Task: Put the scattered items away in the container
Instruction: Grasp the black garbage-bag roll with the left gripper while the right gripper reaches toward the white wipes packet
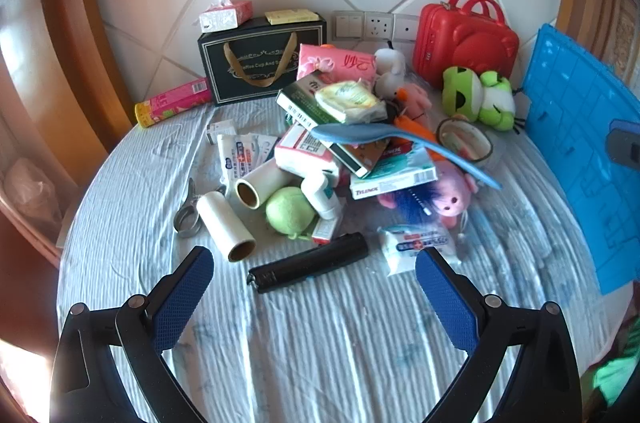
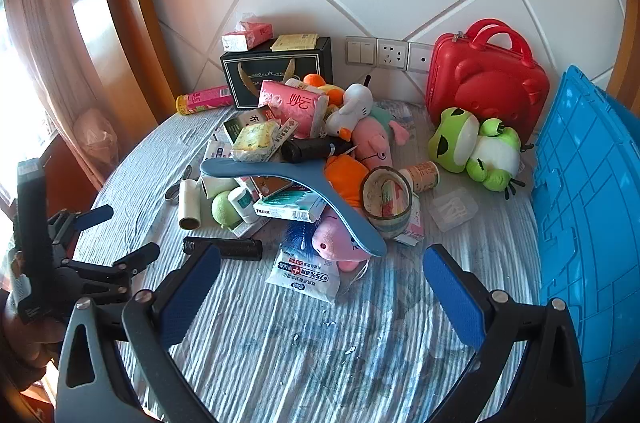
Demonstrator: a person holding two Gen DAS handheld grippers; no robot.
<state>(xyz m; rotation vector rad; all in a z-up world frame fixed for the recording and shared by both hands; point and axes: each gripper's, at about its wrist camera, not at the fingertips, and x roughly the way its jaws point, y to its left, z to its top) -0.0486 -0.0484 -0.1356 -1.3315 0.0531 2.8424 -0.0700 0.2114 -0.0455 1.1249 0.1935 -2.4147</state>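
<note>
A heap of scattered items lies on the striped cloth (image 1: 320, 335): a black flashlight (image 1: 308, 262), two lint rolls (image 1: 226, 226), a green ball (image 1: 289, 210), a Tylenol box (image 1: 394, 181), a wipes pack (image 1: 416, 247), a blue hanger (image 1: 400, 147), pink plush pig (image 1: 450, 197). The blue crate (image 1: 580, 151) stands at the right; it also shows in the right wrist view (image 2: 588, 223). My left gripper (image 1: 314, 297) is open and empty just short of the flashlight. My right gripper (image 2: 320, 295) is open and empty near the wipes pack (image 2: 306, 273). The left gripper also shows at the left edge there (image 2: 116, 231).
A red case (image 1: 464, 39), a green frog plush (image 1: 480, 97) and a black gift box (image 1: 260, 59) with a tissue pack on top stand along the wall. A pink tube (image 1: 172, 103) lies at the left. Scissors (image 1: 188, 211) lie beside the rolls. Wooden frames flank both sides.
</note>
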